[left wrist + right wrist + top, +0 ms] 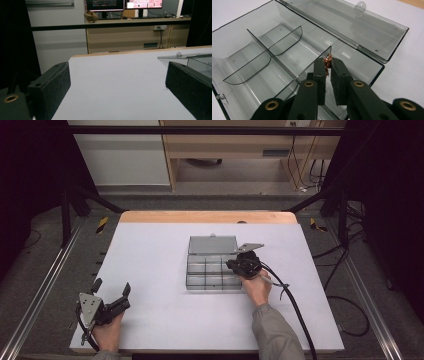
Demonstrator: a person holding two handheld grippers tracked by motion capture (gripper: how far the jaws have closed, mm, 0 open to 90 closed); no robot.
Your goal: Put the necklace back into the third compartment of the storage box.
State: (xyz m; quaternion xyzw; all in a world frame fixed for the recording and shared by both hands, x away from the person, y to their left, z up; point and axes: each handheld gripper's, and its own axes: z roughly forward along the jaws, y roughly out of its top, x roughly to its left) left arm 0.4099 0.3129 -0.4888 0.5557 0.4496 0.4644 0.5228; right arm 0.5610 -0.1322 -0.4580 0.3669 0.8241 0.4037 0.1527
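A clear smoky plastic compartment box (212,272) lies open in the middle of the white table (150,250), its lid (212,245) folded flat behind it. Curved dividers (274,42) split the box (237,37) into several cells, which look bare. My right gripper (327,66) hovers over the cell at the box's end, by the lid (344,22), and is shut on a small copper-coloured tangle (327,60) that sticks up between its fingertips. In the high view this gripper (235,265) sits at the box's right end. My left gripper (112,287) rests at the table's front left, open and holding nothing (117,75).
The left gripper view catches the box's lid edge (185,56) far to its right. A wooden strip (207,216) borders the table's far edge. Metal rails (45,280) run along both sides, and cables (345,285) lie on the floor at the right.
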